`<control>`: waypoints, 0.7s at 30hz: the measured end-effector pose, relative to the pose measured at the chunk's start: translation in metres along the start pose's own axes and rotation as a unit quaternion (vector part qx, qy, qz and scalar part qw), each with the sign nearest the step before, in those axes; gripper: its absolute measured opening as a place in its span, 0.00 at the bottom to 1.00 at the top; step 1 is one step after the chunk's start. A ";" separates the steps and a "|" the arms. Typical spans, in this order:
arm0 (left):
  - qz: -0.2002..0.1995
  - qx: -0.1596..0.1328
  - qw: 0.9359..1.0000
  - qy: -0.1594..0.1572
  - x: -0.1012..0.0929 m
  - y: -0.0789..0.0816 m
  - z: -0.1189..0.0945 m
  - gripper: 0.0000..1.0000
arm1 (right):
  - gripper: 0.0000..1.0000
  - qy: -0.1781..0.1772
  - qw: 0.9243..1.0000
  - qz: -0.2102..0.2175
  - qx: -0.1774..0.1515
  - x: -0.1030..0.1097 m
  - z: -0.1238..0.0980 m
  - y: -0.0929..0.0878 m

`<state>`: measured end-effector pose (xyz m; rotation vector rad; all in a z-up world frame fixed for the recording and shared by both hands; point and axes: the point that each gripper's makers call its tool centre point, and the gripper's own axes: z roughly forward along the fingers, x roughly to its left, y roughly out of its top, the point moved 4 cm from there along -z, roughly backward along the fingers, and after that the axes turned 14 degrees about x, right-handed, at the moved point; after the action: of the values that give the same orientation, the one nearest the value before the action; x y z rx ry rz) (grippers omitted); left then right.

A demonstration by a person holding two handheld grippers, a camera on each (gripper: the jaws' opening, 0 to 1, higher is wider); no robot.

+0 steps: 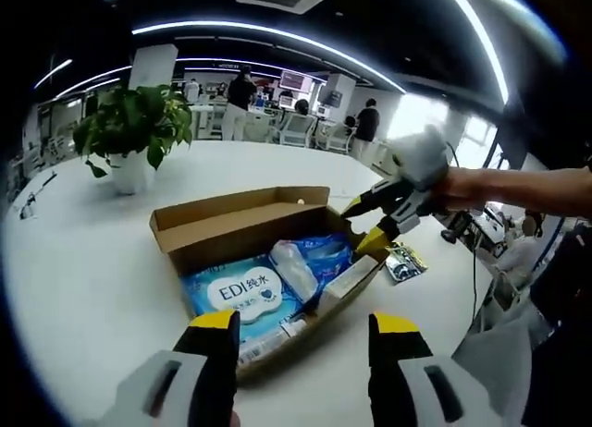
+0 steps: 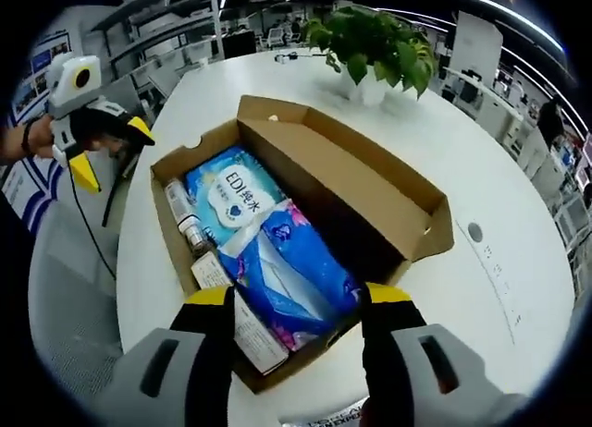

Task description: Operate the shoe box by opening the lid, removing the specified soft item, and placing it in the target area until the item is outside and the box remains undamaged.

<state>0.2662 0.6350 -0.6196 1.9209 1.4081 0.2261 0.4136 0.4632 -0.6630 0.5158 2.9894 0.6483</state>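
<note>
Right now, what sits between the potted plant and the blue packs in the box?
In the right gripper view, the shoe box's raised lid stands between the potted plant and the blue packs, with bare white table beyond it.

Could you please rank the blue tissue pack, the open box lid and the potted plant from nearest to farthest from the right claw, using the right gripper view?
1. Blue tissue pack, inside the box, between the claw's tips.
2. Open box lid, beyond it.
3. Potted plant, far across the table.
</note>
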 end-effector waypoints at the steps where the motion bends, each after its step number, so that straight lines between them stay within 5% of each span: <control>1: -0.001 0.001 1.000 -0.001 0.000 -0.001 -0.001 0.57 | 0.52 0.000 1.000 -0.004 0.004 -0.001 0.001 0.000; 21: 0.001 0.012 1.000 -0.011 -0.009 -0.016 -0.007 0.56 | 0.54 0.032 0.991 -0.103 0.083 -0.014 0.033 0.004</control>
<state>0.2465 0.6326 -0.6223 1.9386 1.3996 0.1887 0.4318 0.4745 -0.6920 0.1903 3.1166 0.4100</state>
